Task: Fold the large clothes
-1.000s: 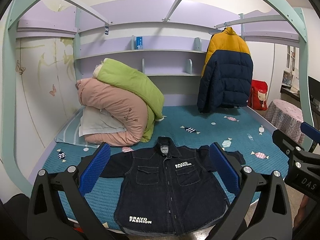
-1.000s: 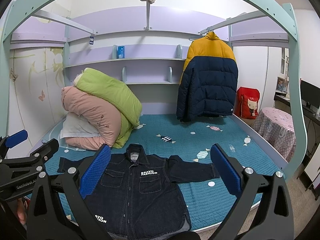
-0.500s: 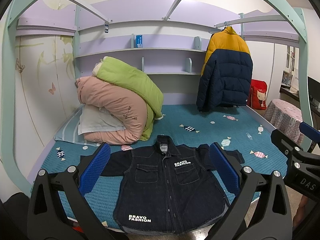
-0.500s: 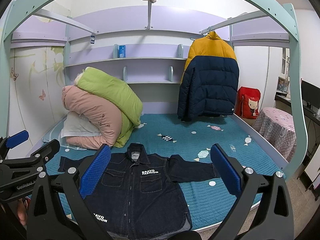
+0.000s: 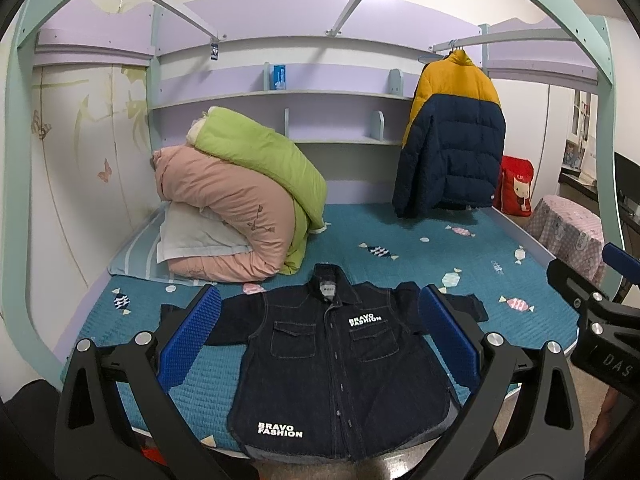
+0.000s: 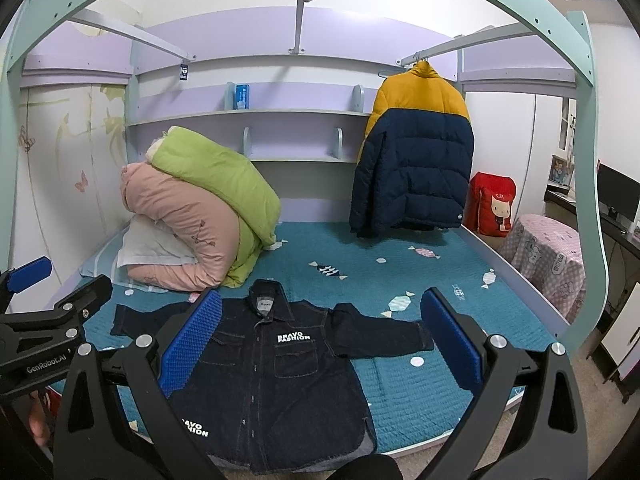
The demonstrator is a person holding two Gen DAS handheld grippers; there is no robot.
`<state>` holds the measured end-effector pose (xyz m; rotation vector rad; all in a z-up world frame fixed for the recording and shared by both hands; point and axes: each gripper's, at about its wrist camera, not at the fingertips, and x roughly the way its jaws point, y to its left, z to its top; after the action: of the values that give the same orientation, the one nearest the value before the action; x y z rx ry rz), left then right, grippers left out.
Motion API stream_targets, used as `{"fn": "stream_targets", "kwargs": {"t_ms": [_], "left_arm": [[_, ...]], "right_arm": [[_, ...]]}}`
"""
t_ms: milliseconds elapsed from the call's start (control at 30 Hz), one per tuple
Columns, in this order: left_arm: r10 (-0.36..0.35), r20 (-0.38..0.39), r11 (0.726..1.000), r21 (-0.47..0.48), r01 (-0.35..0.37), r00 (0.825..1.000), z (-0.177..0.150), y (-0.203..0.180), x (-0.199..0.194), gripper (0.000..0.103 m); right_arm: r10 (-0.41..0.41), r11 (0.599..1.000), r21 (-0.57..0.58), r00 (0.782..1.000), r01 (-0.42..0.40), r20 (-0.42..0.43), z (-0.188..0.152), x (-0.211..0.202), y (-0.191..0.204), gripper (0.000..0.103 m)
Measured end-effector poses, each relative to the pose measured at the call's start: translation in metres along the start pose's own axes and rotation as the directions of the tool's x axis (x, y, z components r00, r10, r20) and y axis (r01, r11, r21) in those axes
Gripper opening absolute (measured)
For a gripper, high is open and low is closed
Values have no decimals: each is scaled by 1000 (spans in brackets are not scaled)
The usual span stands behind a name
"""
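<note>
We look across a bed covered in a teal quilted spread printed with candies, set under a mint-green arch with lilac shelving along the back wall. A stack of rolled bedding, pink below and lime green on top, leans against the far left corner over a pale pillow. A puffer coat, yellow at the shoulders and navy below, hangs from a rail at the back right; just beside it a red cushion with a cartoon face stands at the bed's far right corner. Off the right side, a stool wears a pink checked cover.

At the near edge of the bed lies the dark denim shirt, face up, buttoned, collar toward the back wall, both sleeves spread outward and the hem reaching the mattress edge. White lettering reading BRAVO FASHION marks one chest pocket and one corner of the hem.

Our left gripper hovers above the shirt, its blue-padded fingers spread wide to either side of the garment's body and holding nothing. Our right gripper does likewise, fingers fully apart, empty, framing the shirt's front and its outstretched sleeve. Each gripper shows at the edge of the other's view.

A small blue box stands on the upper shelf.
</note>
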<state>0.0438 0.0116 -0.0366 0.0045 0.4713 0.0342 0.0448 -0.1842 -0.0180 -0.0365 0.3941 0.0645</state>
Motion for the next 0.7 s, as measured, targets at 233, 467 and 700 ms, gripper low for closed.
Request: {"fn": "stream_targets", "kwargs": {"t_ms": [233,467,700], "left_arm": [[0,-71,1000,12,0,997,-15,4,24,98],[21,-288,999,-18,-28,957,-47,30,112,98],[6,-497,988,-129,-81,867,-109,87,215,98]], "right_arm": [[14,1000,6,999,-14,-35,-8,22,2,96],[61,998,-19,975,-66,-216,-33,96,12,96],[150,989,57,894,-139,-421,-84,195,45,96]]}}
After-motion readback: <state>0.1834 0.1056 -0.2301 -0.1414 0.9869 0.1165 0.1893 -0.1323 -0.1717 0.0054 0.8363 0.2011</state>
